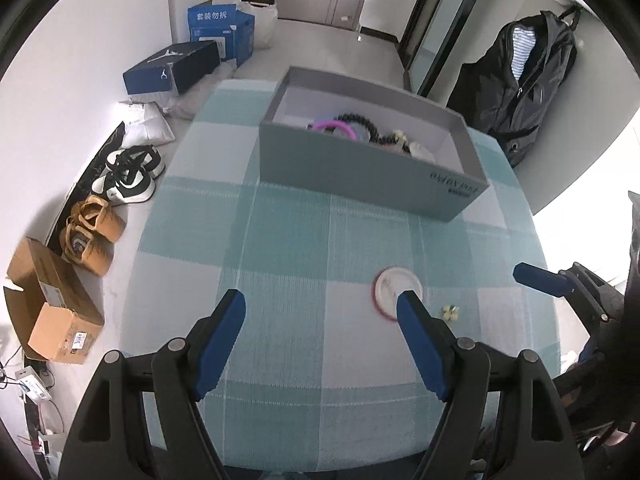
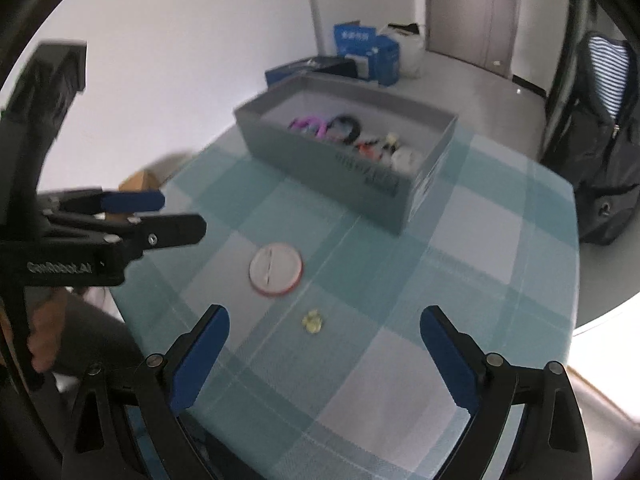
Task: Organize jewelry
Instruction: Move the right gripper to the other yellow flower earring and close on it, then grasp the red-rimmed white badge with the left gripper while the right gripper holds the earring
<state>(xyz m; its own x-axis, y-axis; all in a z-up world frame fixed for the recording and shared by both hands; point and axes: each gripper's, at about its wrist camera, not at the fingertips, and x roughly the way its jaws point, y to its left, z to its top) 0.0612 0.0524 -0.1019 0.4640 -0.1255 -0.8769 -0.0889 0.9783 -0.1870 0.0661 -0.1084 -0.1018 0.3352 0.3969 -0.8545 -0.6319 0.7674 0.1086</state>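
Checked tablecloth [image 2: 400, 280]: yellow trinket [image 2: 312, 322], perhaps an earring, before right gripper [image 2: 324, 322].

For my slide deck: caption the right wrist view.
Open right tool above small yellow trinket and round white disc; grey box beyond.

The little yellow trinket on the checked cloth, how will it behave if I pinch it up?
The yellow trinket looks tiny and lumpy, so probably light and unlikely to roll. Against the wide-open right gripper it may slip between the pads. The view is blurred, so fragility is unclear.
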